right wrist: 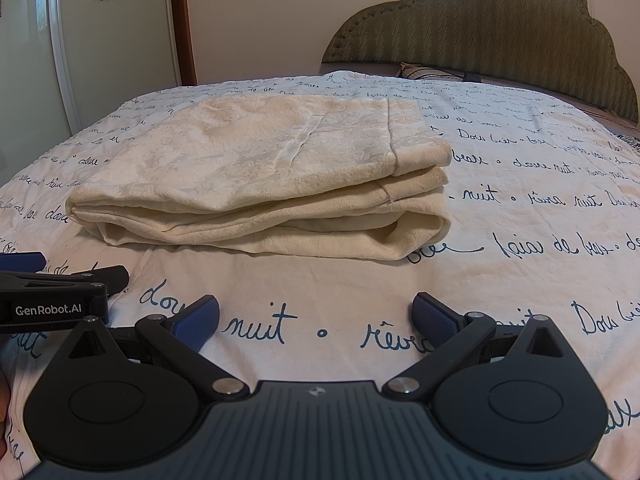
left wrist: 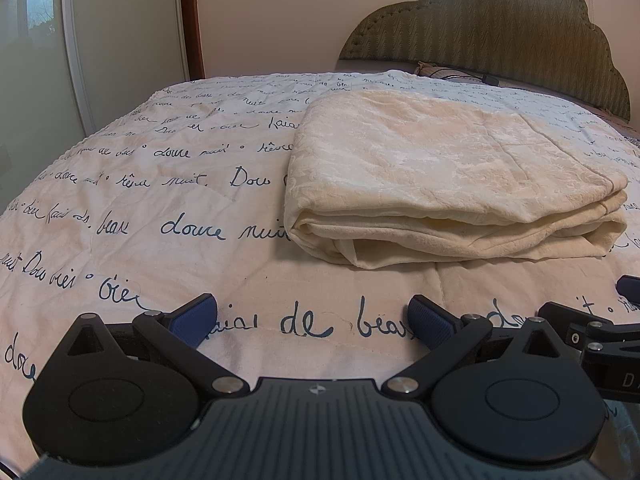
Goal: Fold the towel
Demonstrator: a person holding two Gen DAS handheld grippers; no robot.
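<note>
A cream towel (left wrist: 448, 176) lies folded into a thick rectangle on the bed, several layers showing along its near edge. In the right wrist view the same towel (right wrist: 260, 184) sits left of centre. My left gripper (left wrist: 314, 318) stands open just short of the towel, nothing between its blue pads. My right gripper (right wrist: 316, 320) is open too, low over the quilt and a little in front of the towel. Each gripper shows in the other's view: the right gripper's fingers (left wrist: 588, 320) at the right edge, the left gripper's fingers (right wrist: 60, 276) at the left edge.
The bed carries a white quilt (left wrist: 160, 216) printed with dark blue handwriting. A green padded headboard (left wrist: 500, 32) stands at the far end with a pillow (left wrist: 436, 70) below it. A frosted sliding door (left wrist: 36, 80) is on the left. Part of a hand (right wrist: 3, 396) shows at the left edge.
</note>
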